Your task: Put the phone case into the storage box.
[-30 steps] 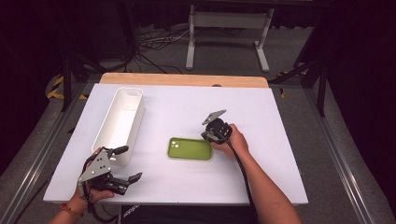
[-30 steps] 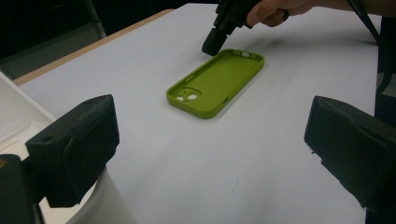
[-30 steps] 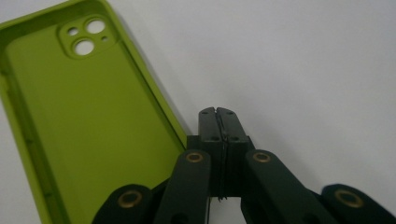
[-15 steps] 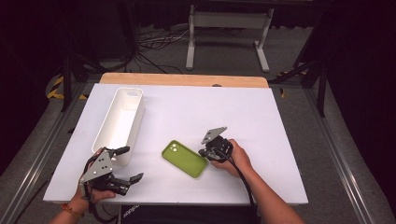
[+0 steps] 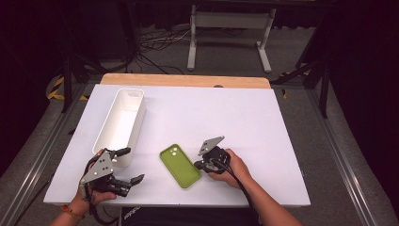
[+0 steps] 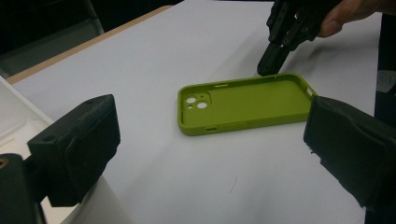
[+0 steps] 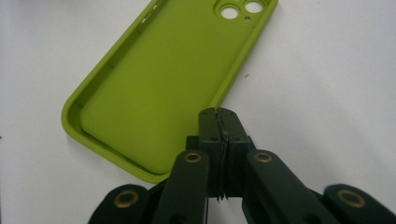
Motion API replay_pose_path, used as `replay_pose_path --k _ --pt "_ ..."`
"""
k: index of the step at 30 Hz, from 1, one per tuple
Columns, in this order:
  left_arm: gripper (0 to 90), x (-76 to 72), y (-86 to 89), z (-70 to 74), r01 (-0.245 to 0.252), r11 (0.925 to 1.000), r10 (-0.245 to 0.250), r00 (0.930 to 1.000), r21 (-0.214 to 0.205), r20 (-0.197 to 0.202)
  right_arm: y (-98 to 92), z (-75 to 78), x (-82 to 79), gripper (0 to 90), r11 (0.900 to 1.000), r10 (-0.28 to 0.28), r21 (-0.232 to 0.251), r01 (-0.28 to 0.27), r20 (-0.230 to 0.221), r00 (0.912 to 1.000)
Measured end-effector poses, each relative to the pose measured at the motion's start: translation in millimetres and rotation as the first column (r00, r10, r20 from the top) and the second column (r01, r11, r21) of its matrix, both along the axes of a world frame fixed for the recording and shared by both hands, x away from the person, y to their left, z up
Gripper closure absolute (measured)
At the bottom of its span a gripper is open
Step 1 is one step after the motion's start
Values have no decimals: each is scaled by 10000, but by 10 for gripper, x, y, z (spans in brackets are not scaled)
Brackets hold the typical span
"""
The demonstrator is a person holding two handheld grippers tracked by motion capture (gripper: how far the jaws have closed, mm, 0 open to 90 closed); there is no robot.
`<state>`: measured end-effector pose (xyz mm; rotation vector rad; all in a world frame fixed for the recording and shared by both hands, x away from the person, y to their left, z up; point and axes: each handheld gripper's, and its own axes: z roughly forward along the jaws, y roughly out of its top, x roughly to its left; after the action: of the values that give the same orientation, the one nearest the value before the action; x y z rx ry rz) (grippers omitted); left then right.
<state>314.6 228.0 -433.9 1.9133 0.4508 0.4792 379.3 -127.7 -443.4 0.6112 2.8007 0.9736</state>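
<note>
A lime-green phone case [image 5: 180,165] lies hollow side up on the white table [image 5: 244,117], slanted, with its camera holes toward the far left. My right gripper [image 5: 200,165] is shut with nothing between its jaws, and its tip rests against the outside of the case's right long rim. In the right gripper view the closed jaws [image 7: 218,116] meet the rim of the case [image 7: 159,88]. My left gripper [image 5: 132,165] is held open near the table's front left corner. In its own view the left gripper [image 6: 210,149] faces the case [image 6: 243,102] from a short way off, and the right gripper [image 6: 271,65] touches the case's far edge.
A long white bin [image 5: 120,125] stands on the left side of the table, just beyond my left gripper, and its wall [image 6: 14,121] is close by that gripper. A wooden strip [image 5: 183,81] runs along the far edge. Dark floor with cables lies beyond.
The right gripper moved toward the near edge, tip against the case. The case turned from lying crosswise to slanted and slid slightly nearer. The left gripper stayed put.
</note>
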Motion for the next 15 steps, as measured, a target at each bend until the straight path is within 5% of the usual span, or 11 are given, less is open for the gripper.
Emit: replay_pose_path --k 10,15 --pt "42 -5 14 18 21 10000 -21 10000 -7 39 -3 -9 10 797 9997 -105 236 105 15 9999" --pt "41 -12 37 37 -91 10000 92 9999 -26 133 31 82 14 664 9989 -306 370 293 349 9989"
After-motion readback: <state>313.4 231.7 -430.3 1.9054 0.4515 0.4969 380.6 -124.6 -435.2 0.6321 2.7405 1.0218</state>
